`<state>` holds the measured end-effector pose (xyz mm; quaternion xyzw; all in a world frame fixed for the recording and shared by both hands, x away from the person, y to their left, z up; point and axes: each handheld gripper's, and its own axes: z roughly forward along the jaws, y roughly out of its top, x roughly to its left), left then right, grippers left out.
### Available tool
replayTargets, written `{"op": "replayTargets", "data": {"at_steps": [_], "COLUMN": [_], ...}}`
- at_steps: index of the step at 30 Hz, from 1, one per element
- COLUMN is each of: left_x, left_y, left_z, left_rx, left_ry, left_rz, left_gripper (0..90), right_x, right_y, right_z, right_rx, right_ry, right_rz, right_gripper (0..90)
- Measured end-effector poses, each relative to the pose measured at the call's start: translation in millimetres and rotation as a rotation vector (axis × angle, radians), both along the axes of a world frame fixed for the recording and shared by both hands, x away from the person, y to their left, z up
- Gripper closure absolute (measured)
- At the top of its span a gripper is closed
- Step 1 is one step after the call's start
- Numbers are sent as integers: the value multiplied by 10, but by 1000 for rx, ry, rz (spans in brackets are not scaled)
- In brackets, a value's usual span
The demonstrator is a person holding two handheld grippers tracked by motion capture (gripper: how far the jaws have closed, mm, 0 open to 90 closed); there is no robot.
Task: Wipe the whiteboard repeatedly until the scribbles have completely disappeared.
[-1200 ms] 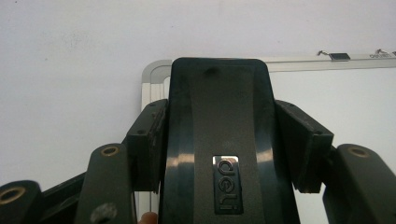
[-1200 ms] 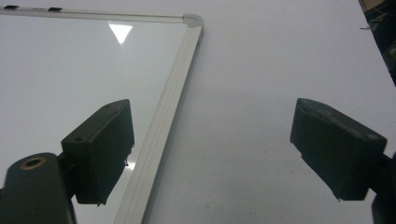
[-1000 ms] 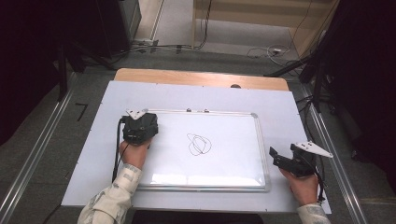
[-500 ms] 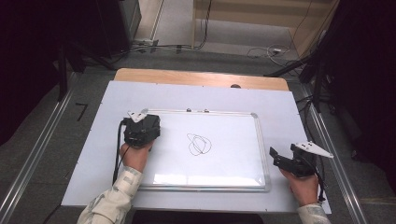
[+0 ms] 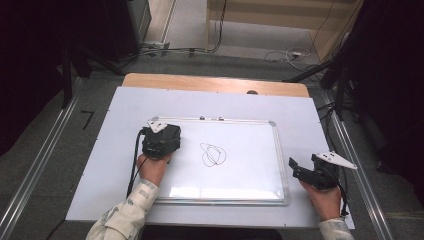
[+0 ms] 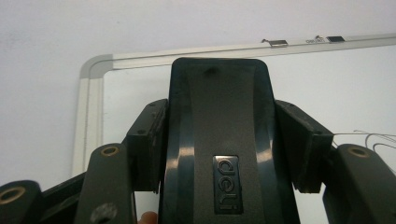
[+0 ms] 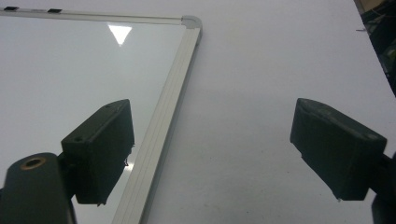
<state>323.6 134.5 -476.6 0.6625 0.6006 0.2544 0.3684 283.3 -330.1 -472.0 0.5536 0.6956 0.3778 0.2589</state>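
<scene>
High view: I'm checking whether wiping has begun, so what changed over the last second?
The left gripper, shut on the black Deli whiteboard eraser, slid slightly rightward along the white aluminium-framed whiteboard, toward the black looped scribble. Nothing was grasped or released. The scribble, the board and the open right gripper beside the board's right edge stayed put.
</scene>
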Motion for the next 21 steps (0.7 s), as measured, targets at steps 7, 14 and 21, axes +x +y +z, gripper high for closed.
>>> {"op": "replayTargets", "data": {"at_steps": [7,14,21], "left_x": [21,58,113], "left_y": [-96,-214,-303], "left_z": [-3,-36,-73], "left_rx": [-3,15,32], "left_ry": [0,12,8], "left_rz": [-35,-77,-100], "left_gripper": [409,410,410], "right_x": [5,4,-4], "right_y": [2,-1,-3], "right_z": [-3,-2,0], "right_rx": [-1,-2,2], "right_ry": [0,-1,4], "right_rz": [0,-2,-8], "right_gripper": [124,124,123]}}
